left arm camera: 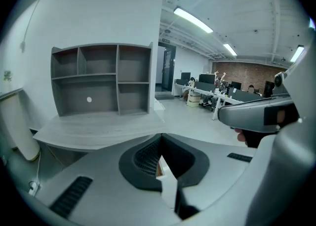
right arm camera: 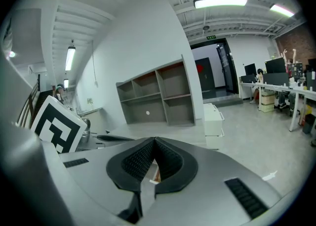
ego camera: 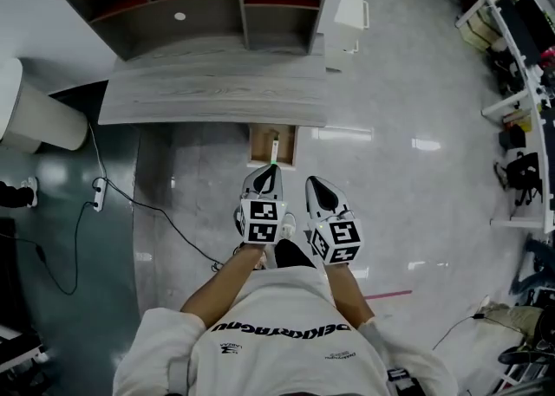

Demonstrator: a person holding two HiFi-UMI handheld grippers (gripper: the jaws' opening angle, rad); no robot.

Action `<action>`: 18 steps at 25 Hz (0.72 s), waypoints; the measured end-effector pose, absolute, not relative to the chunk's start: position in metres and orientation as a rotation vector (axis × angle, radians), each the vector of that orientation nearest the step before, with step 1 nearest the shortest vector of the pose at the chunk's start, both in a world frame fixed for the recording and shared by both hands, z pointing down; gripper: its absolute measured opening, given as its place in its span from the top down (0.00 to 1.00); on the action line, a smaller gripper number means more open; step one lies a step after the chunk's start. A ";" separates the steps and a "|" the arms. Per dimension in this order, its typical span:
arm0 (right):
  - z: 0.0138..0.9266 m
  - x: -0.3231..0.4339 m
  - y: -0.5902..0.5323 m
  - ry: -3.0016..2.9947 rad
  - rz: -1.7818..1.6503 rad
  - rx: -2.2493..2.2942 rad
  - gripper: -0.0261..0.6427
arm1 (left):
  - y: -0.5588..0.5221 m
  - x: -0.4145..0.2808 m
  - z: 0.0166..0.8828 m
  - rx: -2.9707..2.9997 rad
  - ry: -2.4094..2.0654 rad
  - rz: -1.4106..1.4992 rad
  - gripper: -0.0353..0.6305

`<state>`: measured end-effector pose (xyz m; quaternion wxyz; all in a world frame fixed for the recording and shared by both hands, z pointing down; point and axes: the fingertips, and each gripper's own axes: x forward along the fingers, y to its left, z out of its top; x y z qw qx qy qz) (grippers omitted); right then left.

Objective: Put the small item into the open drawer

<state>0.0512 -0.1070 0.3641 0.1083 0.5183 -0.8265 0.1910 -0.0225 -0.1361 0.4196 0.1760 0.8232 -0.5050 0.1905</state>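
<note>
Shelf unit [ego camera: 199, 4] atop desk [ego camera: 208, 91]; open drawer [ego camera: 254, 145] beneath; cable [ego camera: 156, 215] leftward

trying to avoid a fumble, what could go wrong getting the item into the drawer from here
1. The drawer is narrow and sits just under the desk edge, so the left gripper could knock either.
2. Its jaws are shut, and I can't tell whether they pinch the thin white item; it might slip.
3. The right gripper is close beside and could bump it.

Shelf unit [ego camera: 208, 4] at desk's [ego camera: 208, 91] back; open drawer [ego camera: 257, 145] below desk's front edge.
</note>
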 end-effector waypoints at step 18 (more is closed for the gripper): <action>0.292 0.041 -0.079 -2.529 0.381 1.577 0.92 | -0.092 -0.040 0.317 2.540 -1.508 0.403 0.92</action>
